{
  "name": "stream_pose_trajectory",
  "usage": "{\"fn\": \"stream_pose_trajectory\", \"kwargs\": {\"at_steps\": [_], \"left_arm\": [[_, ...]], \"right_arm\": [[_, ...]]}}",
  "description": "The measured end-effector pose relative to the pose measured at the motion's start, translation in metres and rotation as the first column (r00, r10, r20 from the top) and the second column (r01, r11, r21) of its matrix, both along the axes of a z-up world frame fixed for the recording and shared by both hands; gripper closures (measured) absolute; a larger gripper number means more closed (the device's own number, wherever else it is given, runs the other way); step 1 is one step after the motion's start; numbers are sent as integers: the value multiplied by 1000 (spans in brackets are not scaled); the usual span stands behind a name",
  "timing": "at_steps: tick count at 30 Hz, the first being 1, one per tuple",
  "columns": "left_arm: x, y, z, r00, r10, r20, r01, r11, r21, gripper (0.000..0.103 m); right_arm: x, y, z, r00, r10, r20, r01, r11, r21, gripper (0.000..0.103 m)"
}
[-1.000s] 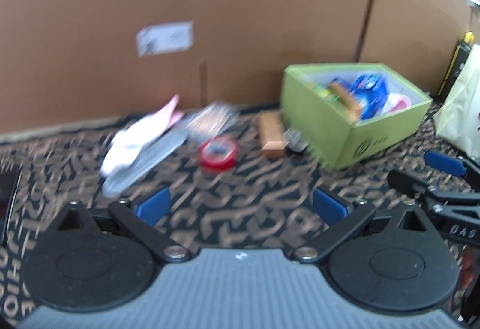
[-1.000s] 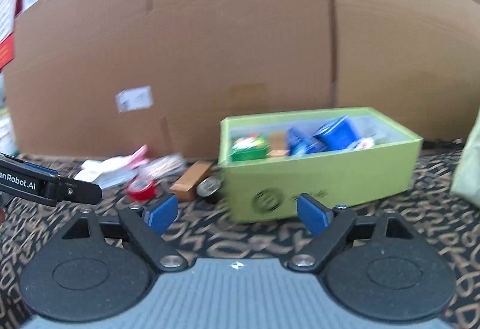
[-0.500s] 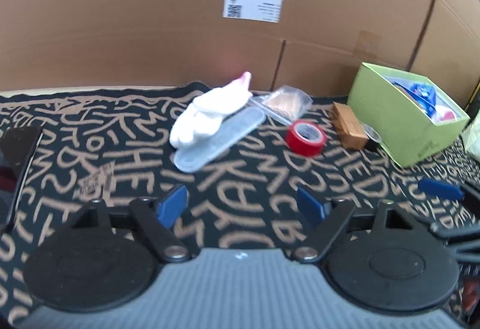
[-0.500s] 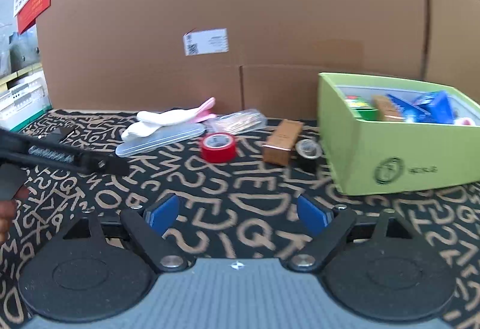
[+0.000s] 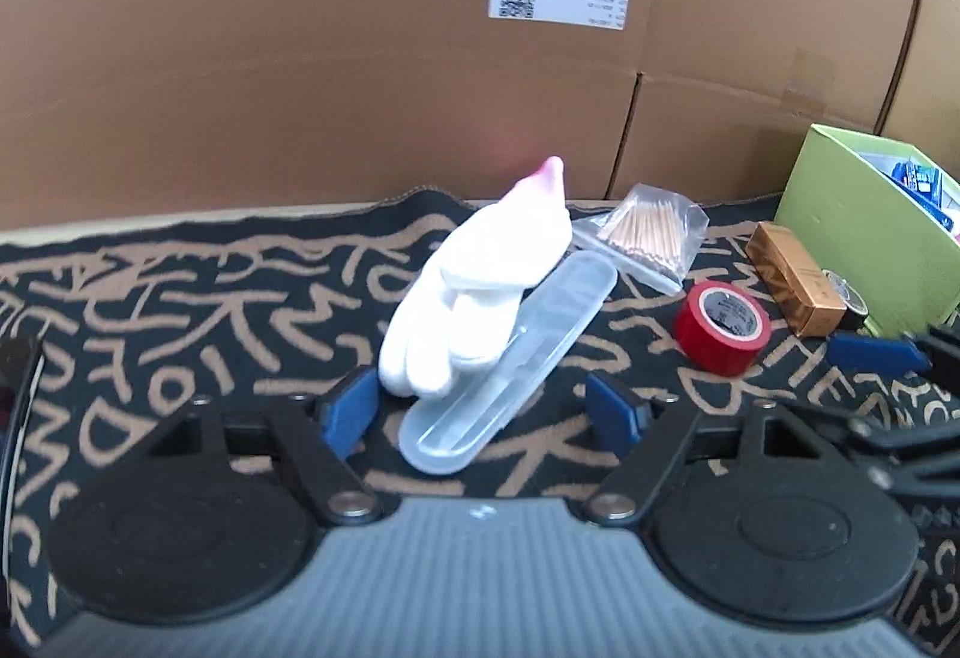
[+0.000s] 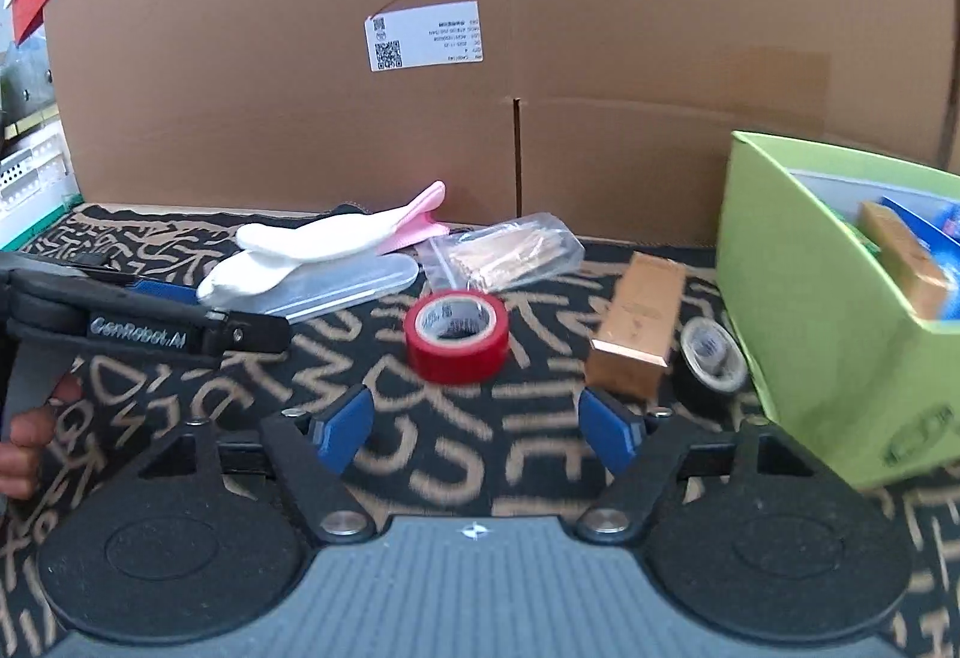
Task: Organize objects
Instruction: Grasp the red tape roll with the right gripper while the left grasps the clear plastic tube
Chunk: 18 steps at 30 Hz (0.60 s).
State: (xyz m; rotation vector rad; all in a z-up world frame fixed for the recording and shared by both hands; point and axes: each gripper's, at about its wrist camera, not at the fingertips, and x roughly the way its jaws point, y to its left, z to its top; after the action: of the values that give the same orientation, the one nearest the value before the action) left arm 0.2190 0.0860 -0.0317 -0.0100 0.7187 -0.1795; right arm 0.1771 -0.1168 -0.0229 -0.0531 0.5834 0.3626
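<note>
My left gripper (image 5: 483,412) is open, its fingers on either side of the near end of a clear plastic case (image 5: 510,364) with a white glove (image 5: 474,286) lying on it. A red tape roll (image 5: 720,328), a gold box (image 5: 792,280) and a bag of cotton swabs (image 5: 648,232) lie to the right. My right gripper (image 6: 477,421) is open and empty, just short of the red tape roll (image 6: 456,337). The gold box (image 6: 639,325) and a small black tape roll (image 6: 711,355) sit beside the green box (image 6: 804,310).
The green box (image 5: 864,232) holds several packages. A tall cardboard wall (image 6: 480,57) closes the back. The patterned cloth (image 6: 456,466) covers the table. The left gripper (image 6: 144,328) shows at the left of the right wrist view, the right gripper's finger (image 5: 870,352) at the right of the left one.
Both grippers have swung left and moved forward. The left one has closed in on the clear case and glove; the right one has closed in on the red tape roll. Both stayed open.
</note>
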Motion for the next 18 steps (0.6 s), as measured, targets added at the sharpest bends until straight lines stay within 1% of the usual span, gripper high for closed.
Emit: {"fn": "stream_pose_trajectory", "kwargs": {"at_steps": [1, 2, 4, 5, 7, 9, 13, 18], "left_arm": [[0, -2, 0, 1000, -12, 6, 12, 1000, 17, 41], [-1, -5, -1, 1000, -25, 13, 24, 999, 37, 45], [-6, -6, -1, 999, -47, 20, 46, 997, 55, 56], [-10, -5, 0, 998, -55, 16, 54, 997, 53, 59], [-19, -2, 2, 997, -72, 1, 72, 997, 32, 66], [-32, 1, 4, 996, -93, -13, 93, 996, 16, 73], [-70, 3, 8, 990, -136, -37, 136, 991, -13, 77], [-111, -12, 12, 973, -221, -64, 219, 975, -34, 77]], "right_arm": [[7, 2, -1, 1000, 3, -5, -3, 1000, -3, 27], [13, 5, -2, 1000, 7, -11, -7, 1000, -4, 29], [26, 10, -2, 1000, 9, -23, -9, 1000, -1, 36], [32, 12, -2, 1000, 6, -27, -6, 1000, -1, 39], [38, 15, -1, 1000, 17, -22, -17, 1000, 1, 52], [35, 14, 3, 999, 24, -22, -24, 1000, 3, 53], [6, 2, 8, 1000, 18, -22, -18, 1000, 0, 53], [-58, -31, 4, 1000, 1, -28, -1, 1000, 0, 53]]}}
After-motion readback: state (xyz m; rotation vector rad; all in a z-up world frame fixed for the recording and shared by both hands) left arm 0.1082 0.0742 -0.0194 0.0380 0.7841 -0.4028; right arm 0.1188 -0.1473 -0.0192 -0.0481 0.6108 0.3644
